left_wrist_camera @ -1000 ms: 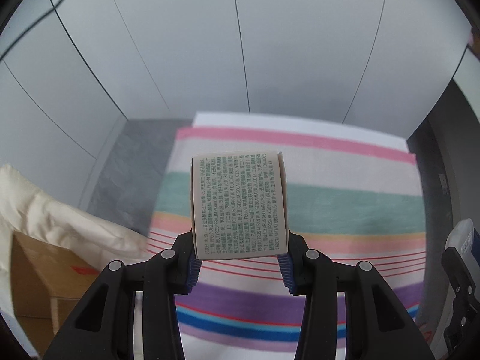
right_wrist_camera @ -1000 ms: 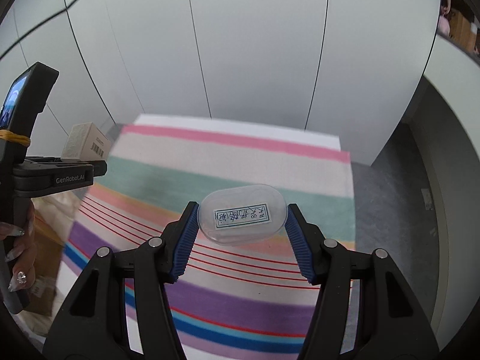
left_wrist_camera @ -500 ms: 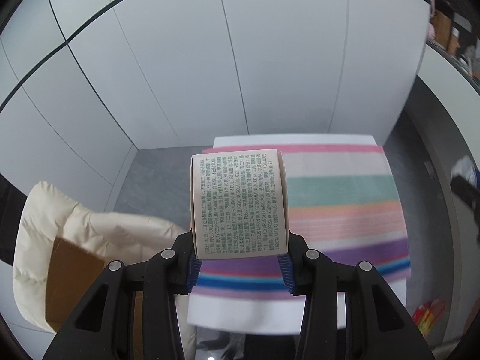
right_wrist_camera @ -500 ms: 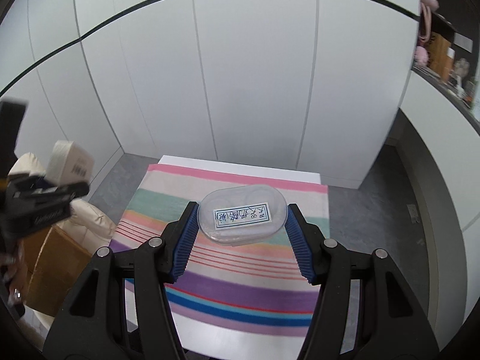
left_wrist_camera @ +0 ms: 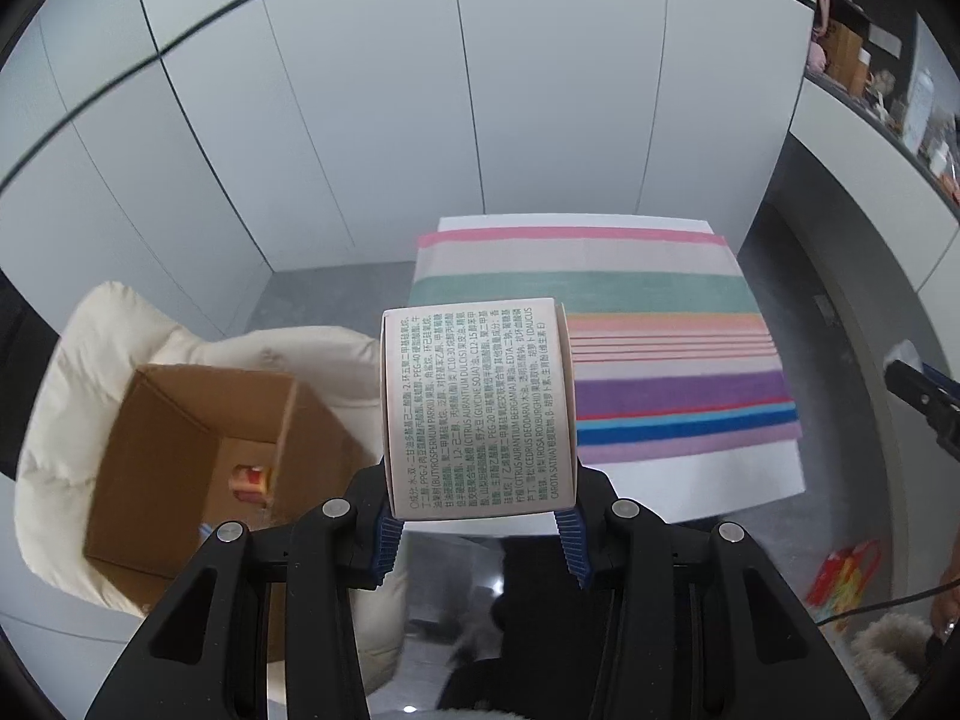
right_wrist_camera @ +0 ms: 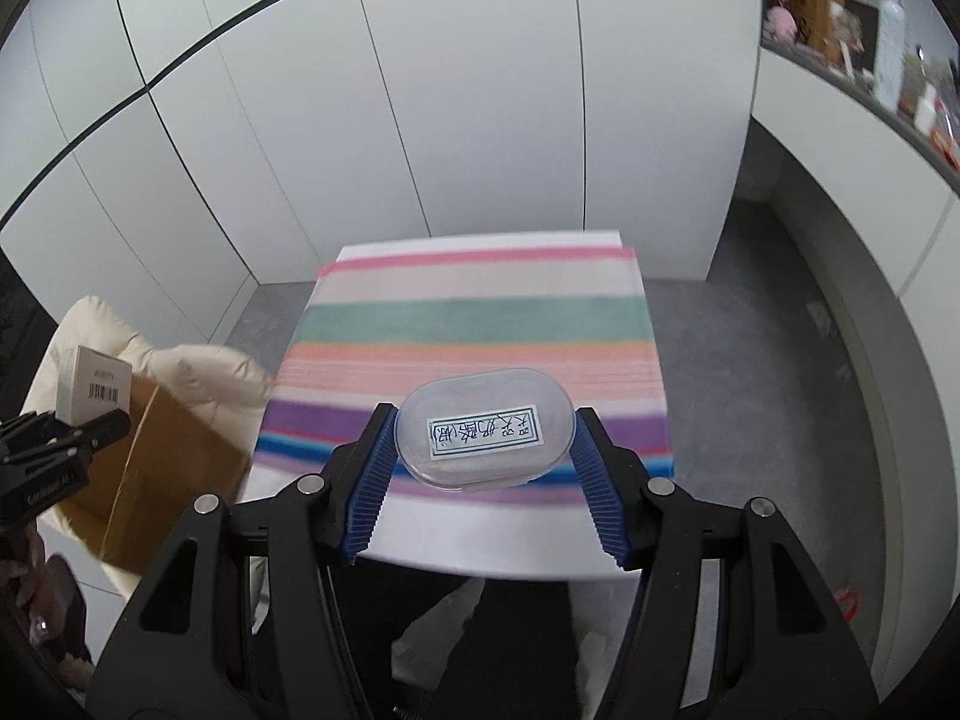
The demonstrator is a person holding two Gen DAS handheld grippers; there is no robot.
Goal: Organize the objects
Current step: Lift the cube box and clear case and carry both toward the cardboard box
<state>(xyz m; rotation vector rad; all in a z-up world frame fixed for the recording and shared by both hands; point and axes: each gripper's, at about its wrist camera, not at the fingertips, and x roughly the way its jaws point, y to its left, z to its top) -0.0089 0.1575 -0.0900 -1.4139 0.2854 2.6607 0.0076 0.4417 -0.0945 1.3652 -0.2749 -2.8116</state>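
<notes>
From my left wrist, my left claw is clamped on a pale pink cardboard carton printed with fine green text, held in the air above the gap between an open brown cardboard box resting on a cream padded cushion and the striped-cloth-covered table. From my right wrist, my right claw grips a clear oval plastic case with a handwritten label over the near edge of that table.

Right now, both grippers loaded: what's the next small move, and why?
Probably carry the left gripper leftward over the open brown cardboard box and release there. It is shut on the pale printed carton, the box sits open just beside it, and the striped cloth lies bare.
</notes>
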